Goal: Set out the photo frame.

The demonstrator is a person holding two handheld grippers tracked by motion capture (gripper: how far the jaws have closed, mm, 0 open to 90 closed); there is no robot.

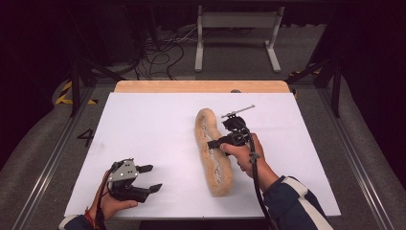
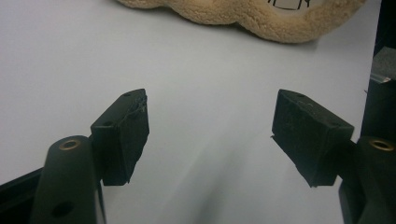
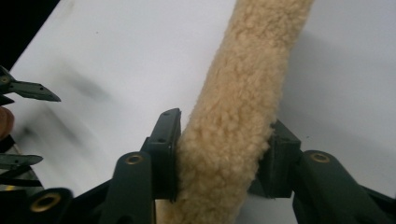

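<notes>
A: Entry, right gripper (image 3: 222, 154) first. In the right gripper view both black jaws sit against the flanks of the fleecy tan roll (image 3: 243, 112), one on each side, and the pile bulges out over the pad edges. Jaws are about half closed, with the roll squeezed between them.

B: Agreed, the pads press on it. High view puts that gripper (image 1: 218, 142) at the roll's middle, coming in from the roll's right side, held in the person's right hand (image 1: 244, 153).

A: Left gripper (image 2: 210, 135)?

B: Jaws spread wide in the left gripper view, nothing between them, bare white sheet under them. High view shows it (image 1: 149, 178) low at the front left of the table, in the person's left hand (image 1: 112, 201), jaws pointing right toward the roll.

A: Distance from the roll?

B: Well apart. In the left gripper view the roll (image 2: 252, 16) lies along the top edge, beyond the jaw tips, not touched.

A: Position of the roll itself.

B: High view: the roll (image 1: 213, 153) lies flat on the white sheet (image 1: 143, 129), right of centre, its long axis running away from the person, slightly curved. The near end is close to the front edge of the sheet. The top face carries dark markings on a pale strip; I cannot read them.

A: Surroundings.

B: The sheet covers a wooden table (image 1: 201, 86), whose bare edge shows at the far side. Cable (image 1: 256, 177) trails from the right gripper past the striped sleeve (image 1: 297, 201).
</notes>
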